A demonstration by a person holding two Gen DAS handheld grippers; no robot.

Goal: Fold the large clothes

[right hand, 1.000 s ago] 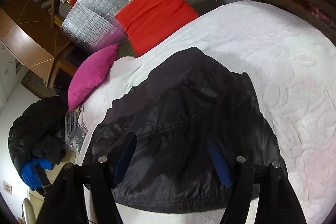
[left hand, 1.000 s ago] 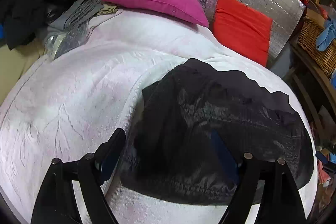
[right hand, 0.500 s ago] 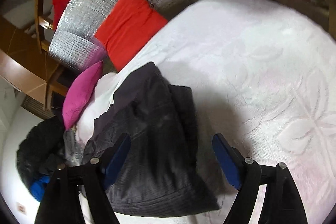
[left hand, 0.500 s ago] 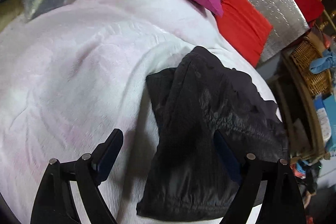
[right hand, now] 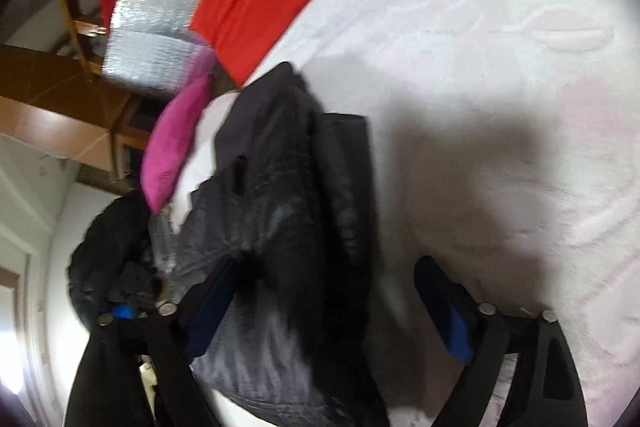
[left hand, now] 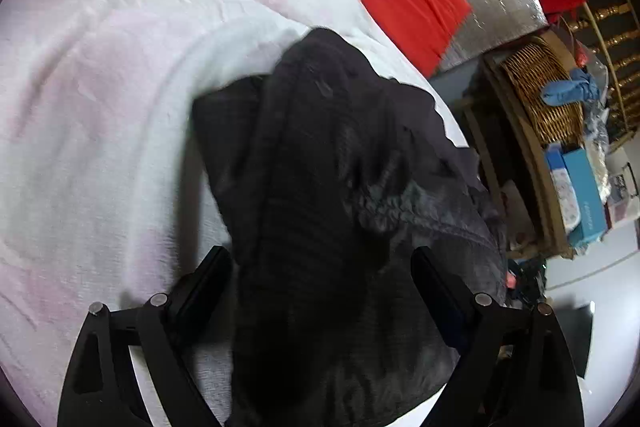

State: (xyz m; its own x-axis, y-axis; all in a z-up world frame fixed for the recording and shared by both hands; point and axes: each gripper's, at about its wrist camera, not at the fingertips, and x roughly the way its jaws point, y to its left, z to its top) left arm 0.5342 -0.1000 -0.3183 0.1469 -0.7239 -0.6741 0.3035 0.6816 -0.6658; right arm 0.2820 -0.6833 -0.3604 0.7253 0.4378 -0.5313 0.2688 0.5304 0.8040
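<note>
On the white textured bedspread (left hand: 100, 115), folded black quilted jacket (left hand: 320, 187), left gripper (left hand: 320, 283) and right gripper (right hand: 324, 291) jaws just opening, now spread wide, jacket between them unpinched

Left gripper (left hand: 322, 277) angled downward, jaws spread wide and just been opening, its black fingers (left hand: 208, 277) pressing on nothing; right gripper (right hand: 326, 289) likewise tilted down, jaws wide apart and just been opening, pads (right hand: 444, 311) clamping nothing.
</note>
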